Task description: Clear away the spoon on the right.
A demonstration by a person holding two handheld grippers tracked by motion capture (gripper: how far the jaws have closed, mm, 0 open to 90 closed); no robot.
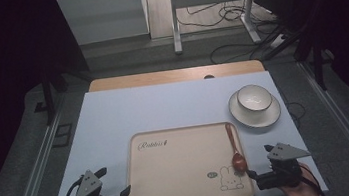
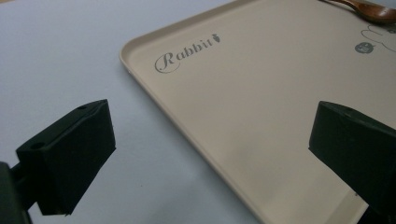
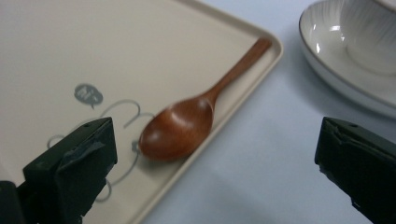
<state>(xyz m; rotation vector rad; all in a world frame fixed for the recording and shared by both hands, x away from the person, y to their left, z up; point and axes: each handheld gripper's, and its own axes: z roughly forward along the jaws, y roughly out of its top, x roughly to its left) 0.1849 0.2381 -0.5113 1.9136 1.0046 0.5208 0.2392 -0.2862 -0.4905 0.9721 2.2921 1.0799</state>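
The spoon (image 3: 187, 119) lies on the tray (image 1: 182, 177), along its right rim, bowl toward the person and handle pointing away, likely set there as part of laying a place. It is dark reddish wood, glossy. The right gripper (image 1: 264, 170) sits just behind it, jaws wide apart with nothing between. The left gripper (image 1: 110, 189) waits at the tray's left corner, jaws apart too. A bowl (image 1: 254, 98) on its plate (image 1: 260, 116) stands farther along the bench (image 1: 163, 104).

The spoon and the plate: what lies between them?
Between the spoon and the plate lie the tray's rim and bare table, seen in the right gripper view.
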